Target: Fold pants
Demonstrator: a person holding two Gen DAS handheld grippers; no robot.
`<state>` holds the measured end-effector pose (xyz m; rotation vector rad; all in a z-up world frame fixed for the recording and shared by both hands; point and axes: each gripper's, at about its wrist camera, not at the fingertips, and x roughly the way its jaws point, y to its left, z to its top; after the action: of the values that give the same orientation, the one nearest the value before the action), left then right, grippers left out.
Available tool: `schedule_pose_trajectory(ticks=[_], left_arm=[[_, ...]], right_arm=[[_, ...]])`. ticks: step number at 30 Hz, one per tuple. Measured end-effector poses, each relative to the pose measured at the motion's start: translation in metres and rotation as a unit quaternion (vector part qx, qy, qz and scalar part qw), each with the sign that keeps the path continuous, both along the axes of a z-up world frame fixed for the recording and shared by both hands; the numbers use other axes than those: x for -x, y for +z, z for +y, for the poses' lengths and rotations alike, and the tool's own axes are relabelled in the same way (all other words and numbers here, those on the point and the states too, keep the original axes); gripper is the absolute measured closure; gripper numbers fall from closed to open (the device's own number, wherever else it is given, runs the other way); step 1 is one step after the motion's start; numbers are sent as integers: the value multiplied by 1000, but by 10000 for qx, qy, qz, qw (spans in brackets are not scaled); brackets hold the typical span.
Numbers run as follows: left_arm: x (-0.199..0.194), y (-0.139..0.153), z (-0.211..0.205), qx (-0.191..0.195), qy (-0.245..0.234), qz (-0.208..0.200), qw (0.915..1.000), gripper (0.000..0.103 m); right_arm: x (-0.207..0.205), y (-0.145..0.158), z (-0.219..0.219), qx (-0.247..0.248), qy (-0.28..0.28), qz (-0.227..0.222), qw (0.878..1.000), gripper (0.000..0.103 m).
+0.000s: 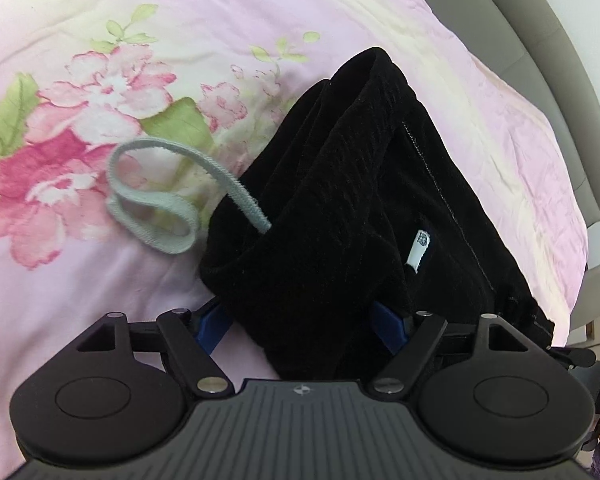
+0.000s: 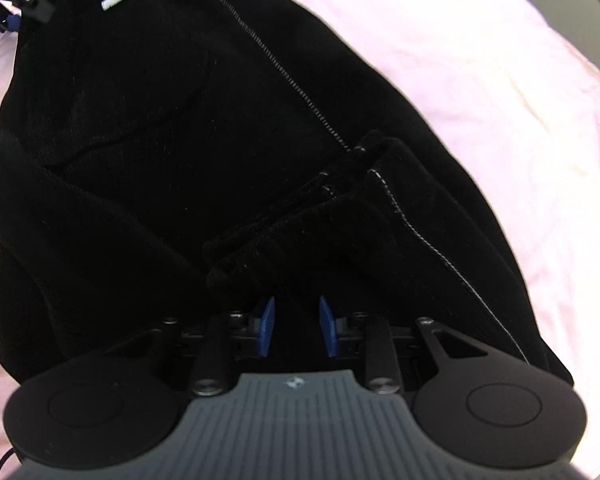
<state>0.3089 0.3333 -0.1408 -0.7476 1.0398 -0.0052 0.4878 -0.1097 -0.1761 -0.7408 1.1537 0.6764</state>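
Black pants (image 1: 340, 184) lie folded in a thick bundle on the pink floral bedsheet (image 1: 100, 80), with a white label (image 1: 420, 246) showing on top. A pale blue drawstring (image 1: 152, 208) loops out of them to the left. My left gripper (image 1: 302, 324) is open, its blue fingers (image 1: 216, 326) spread wide on either side of the bundle's near end. In the right wrist view the pants (image 2: 180, 140) fill the picture. My right gripper (image 2: 296, 320) holds its blue fingertips (image 2: 267, 322) close together, with black cloth below a rolled hem (image 2: 300, 232) in the narrow gap.
A grey padded headboard (image 1: 540, 40) runs along the bed's far right edge. Bare pink sheet (image 2: 500, 60) lies to the right of the pants. The left gripper's black frame (image 2: 16, 4) shows at the top left of the right wrist view.
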Motion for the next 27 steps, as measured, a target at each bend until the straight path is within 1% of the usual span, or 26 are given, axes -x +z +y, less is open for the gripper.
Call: schedule_pose_trajectory(ticks=[2,3,4,6,8,10,12,16,19,21,24,27], left_arm=[[-2,-2,-6,-30,69,-73,9999,24],[-2,-1,-9,-114,109,-84,9998,26],[-1,1,-11,-179,134,-81,9997,28],[1,7,-14,-230,182,-100,9995,35],[5,18,-19,-381,151,-214,9989,39],[9,38,-29,-625,69,-407,9972,42],[11,60,-39,-776,23,-641,9949,44],[10,110,-66,-1017,-78,-1118,9885,45],[5,147,-99,-1310,-334,-1392,9810,46],[2,170,-125,-1527,-534,-1573,9742,46],[-3,201,-174,-1811,-862,-1839,9623,47],[-9,222,-229,-2043,-1272,-2051,9487,48]], right_arm=[[-8,-3,1,5,-79,126,9999,80],[-9,-4,1,9,-101,148,9998,80],[-10,-5,2,17,-98,143,9998,80],[-8,-5,2,34,-50,84,9999,80],[-7,-3,0,13,-85,48,10000,80],[-7,1,-3,-43,-204,46,9998,80],[-7,7,-7,-125,-351,32,9993,80],[1,25,-23,-322,-550,-53,9980,79],[11,41,-42,-530,-614,-68,9967,77],[21,51,-60,-683,-689,-98,9952,77],[29,61,-91,-882,-934,-131,9916,76],[39,66,-127,-1003,-1092,-209,9887,76]])
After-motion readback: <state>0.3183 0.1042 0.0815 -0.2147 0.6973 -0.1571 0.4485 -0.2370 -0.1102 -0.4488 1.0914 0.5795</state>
